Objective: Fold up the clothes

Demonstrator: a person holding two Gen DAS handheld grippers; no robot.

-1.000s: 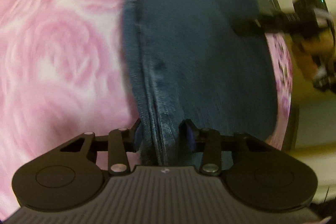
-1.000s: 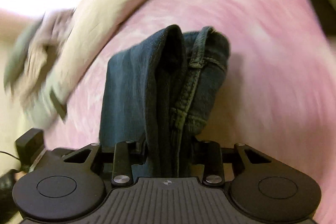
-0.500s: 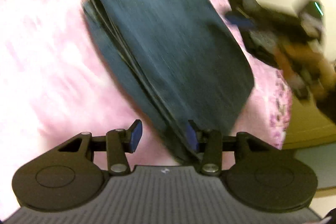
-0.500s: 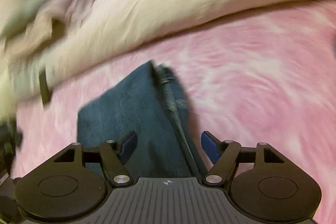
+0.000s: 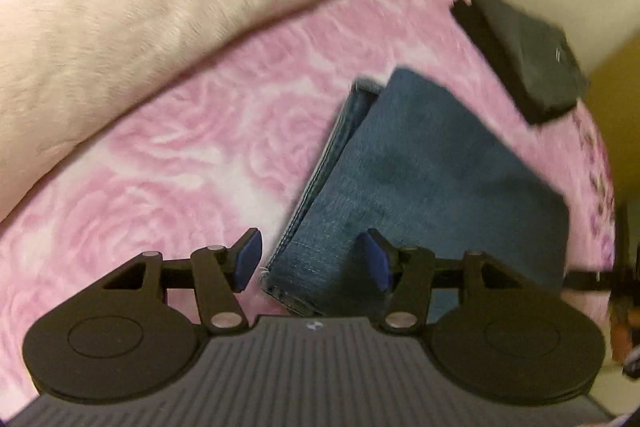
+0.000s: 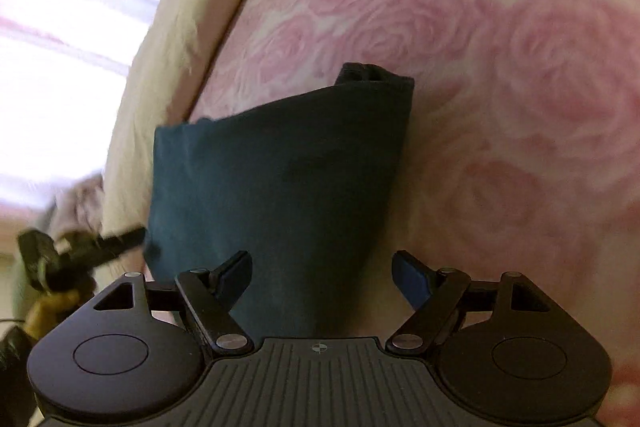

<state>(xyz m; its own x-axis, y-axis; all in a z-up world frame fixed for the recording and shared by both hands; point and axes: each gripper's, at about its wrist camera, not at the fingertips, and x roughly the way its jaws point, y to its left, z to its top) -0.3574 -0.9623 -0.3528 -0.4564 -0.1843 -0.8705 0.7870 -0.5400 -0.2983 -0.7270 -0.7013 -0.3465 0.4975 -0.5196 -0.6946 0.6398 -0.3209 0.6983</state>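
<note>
Denim jeans (image 5: 420,187) folded flat on pink bed (image 5: 180,167), so both tools letting go: left tool (image 5: 310,261) and right tool (image 6: 322,277) opening, pads clear. Dark stack (image 5: 524,63) at 1 o'clock, likely next stop.

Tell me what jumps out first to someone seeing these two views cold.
The folded blue jeans lying on the pink rose-patterned blanket catch the eye first, near the middle of both views. Each claw frames them from below: the left claw and the right claw are both opening, pads clear of the denim. A cream pillow lies beyond, and a dark folded garment sits near the bed's far edge.
</note>
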